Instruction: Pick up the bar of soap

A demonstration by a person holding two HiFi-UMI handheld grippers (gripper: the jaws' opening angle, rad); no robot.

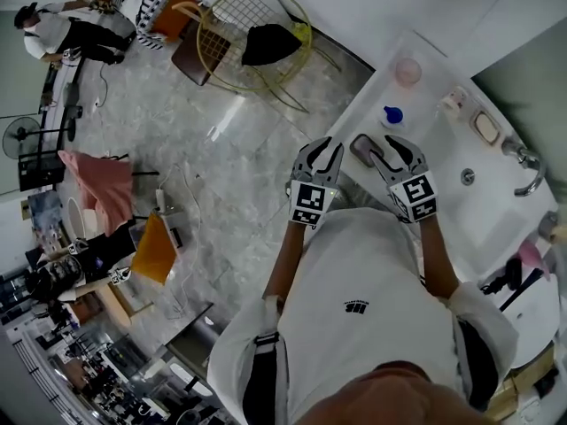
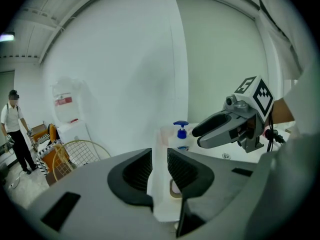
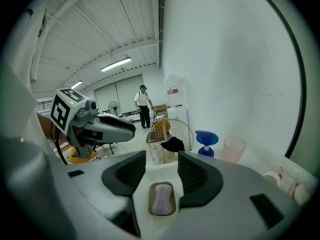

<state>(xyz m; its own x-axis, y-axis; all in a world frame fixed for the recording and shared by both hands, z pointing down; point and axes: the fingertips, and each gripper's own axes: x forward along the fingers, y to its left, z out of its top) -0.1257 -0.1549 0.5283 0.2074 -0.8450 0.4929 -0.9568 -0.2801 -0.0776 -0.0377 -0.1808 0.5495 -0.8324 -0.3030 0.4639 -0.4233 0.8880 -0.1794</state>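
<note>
Closest to me, my right gripper [image 3: 162, 171] has its dark ribbed fingers [image 3: 129, 173] standing apart with nothing clamped between them. Through the gap, in the right gripper view, the pale mauve oblong bar of soap [image 3: 161, 199] lies flat in its small beige rounded dish [image 3: 149, 200], low between the two fingers and not gripped. From the head view that dish sits at the near left edge of the white bench [image 1: 438, 144], just in front of my right fingertips. My left gripper [image 2: 160, 166] hovers just beside the right one, off the bench's left edge. Its fingers are also parted by a narrow gap and hold nothing; only the bench edge and a sliver of the dish show through it. Each gripper appears in the other's view, marker cube up. Further along the bench stands a blue-topped pump bottle [image 3: 206, 141], and just past it a translucent pink cup [image 3: 233, 149]. Beyond the bench, on the marbled floor, a yellow wire chair [image 1: 232, 47] carries a black cloth [image 1: 268, 42]. Far off, a person [image 3: 144, 105] in a white top stands.
</note>
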